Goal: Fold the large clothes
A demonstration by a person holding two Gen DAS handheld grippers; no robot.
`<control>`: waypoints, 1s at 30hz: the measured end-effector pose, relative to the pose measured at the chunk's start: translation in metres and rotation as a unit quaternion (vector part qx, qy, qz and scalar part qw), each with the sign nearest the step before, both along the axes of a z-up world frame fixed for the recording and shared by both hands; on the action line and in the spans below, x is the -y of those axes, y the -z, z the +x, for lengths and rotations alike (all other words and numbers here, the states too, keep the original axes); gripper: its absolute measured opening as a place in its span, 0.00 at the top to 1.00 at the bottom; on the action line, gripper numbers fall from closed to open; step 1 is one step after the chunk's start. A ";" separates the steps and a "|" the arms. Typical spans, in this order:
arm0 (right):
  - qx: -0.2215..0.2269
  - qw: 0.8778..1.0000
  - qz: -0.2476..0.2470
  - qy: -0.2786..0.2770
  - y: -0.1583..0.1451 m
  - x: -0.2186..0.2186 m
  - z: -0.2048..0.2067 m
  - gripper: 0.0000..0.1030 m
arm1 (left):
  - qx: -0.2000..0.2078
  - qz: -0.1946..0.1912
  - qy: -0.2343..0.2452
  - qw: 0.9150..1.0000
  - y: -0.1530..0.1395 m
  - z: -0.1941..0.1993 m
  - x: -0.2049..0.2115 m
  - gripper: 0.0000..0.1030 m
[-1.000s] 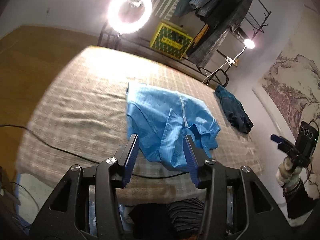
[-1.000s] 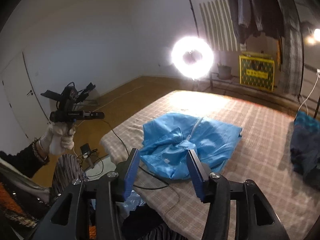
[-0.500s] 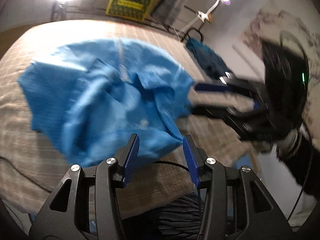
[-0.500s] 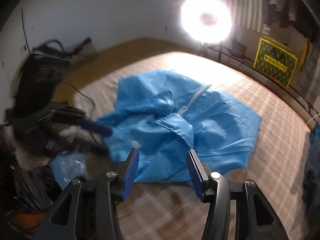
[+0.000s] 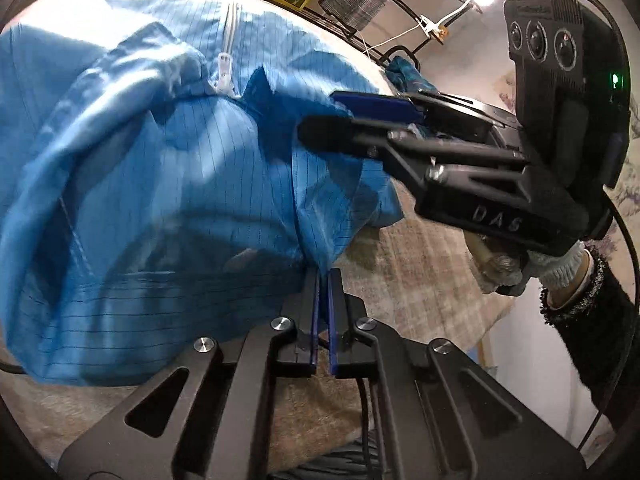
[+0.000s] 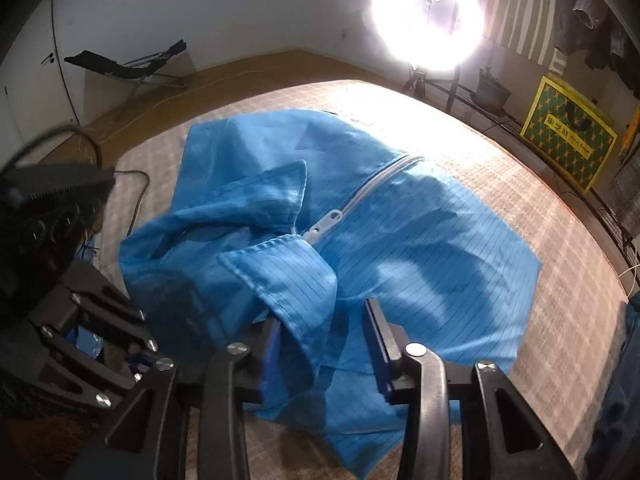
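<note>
The blue zip-front garment [image 6: 360, 264] lies crumpled on the bed [image 6: 560, 208], its white zipper [image 6: 360, 196] running away from both tools toward the far side, so its long axis points roughly straight ahead of the person. The near edge, collar and all, is the part within reach.

The left tool [image 5: 323, 280] has its pads pressed together on a fold of the garment's [image 5: 160, 184] near hem; the blue cloth runs down into the narrow slit between them, so it is pinching fabric. Its jaws have just been closing.

The right tool [image 6: 324, 344] stands partly spread, its jaws having just been closing too, with the collar flap and a wad of cloth between the pads. The left-hand pad touches the fabric, but I cannot tell whether both press on it.

In the left wrist view the right tool [image 5: 340, 120] reaches in from the side, just beside the same near edge, so both hands work close together. Judging from this, the coming move is a lift and spread of that edge.

Writing: the right tool's body reads "DAS" [image 5: 496, 218]. The yellow-and-green box [image 6: 568, 136] by the rack carries characters too small to read.
</note>
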State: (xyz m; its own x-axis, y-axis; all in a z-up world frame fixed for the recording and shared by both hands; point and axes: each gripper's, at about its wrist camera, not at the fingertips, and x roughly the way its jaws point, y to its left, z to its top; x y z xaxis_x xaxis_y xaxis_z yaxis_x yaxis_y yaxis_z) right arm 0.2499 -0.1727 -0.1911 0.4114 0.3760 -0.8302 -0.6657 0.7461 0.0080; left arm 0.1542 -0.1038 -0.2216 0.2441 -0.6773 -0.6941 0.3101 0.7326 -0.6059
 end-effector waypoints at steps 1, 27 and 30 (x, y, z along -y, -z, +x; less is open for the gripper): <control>-0.003 1.000 0.008 -0.001 -0.001 0.000 0.001 0.67 | 0.002 -0.001 0.003 1.000 -0.001 -0.001 0.000 1.00; -0.048 0.985 0.054 0.156 -0.018 0.045 0.038 0.91 | 0.072 0.001 0.037 0.997 -0.056 -0.027 -0.027 1.00; -0.028 0.983 0.106 0.145 -0.033 0.043 0.023 0.88 | 0.098 0.031 0.002 0.995 -0.065 -0.012 -0.047 1.00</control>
